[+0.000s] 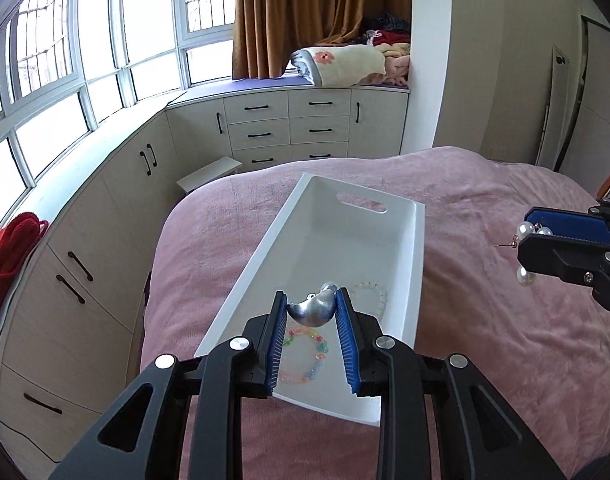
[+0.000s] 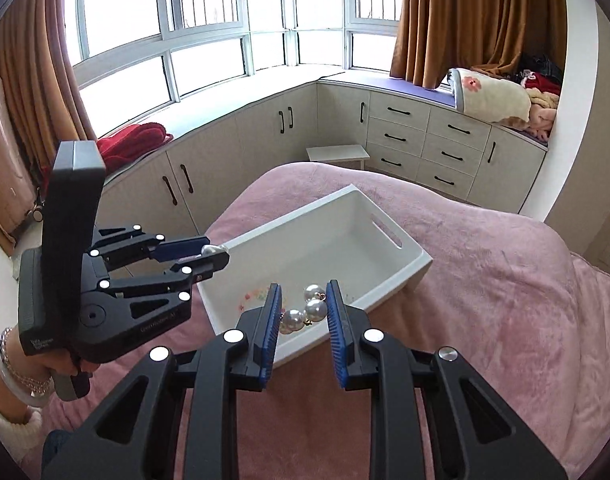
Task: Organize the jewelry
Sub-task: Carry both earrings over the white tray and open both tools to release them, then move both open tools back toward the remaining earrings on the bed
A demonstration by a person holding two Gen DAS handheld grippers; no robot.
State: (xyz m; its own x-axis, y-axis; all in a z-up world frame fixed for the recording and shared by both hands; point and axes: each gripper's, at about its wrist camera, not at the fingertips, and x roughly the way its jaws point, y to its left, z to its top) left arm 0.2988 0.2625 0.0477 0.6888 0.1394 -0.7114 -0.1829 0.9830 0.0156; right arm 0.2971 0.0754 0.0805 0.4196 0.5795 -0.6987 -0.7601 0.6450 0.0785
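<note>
Jewelry sits in both grippers above a pink bed (image 1: 485, 312). The left gripper (image 1: 311, 304) has its jaws clamped on a silver curved piece (image 1: 313, 312), over the near end of a white tray (image 1: 419, 264). The right gripper (image 2: 303, 308) has its jaws clamped on a pearl earring (image 2: 315, 308). A colourful bead bracelet (image 1: 305, 354) and a pale bead bracelet (image 1: 375, 298) lie in the tray.

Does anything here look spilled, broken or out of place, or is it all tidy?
Nothing looks spilled or broken. The white bin sits askew on the pink bedspread, with two bracelets inside. The left gripper holds a silver piece; the right gripper holds a pearl earring.
</note>
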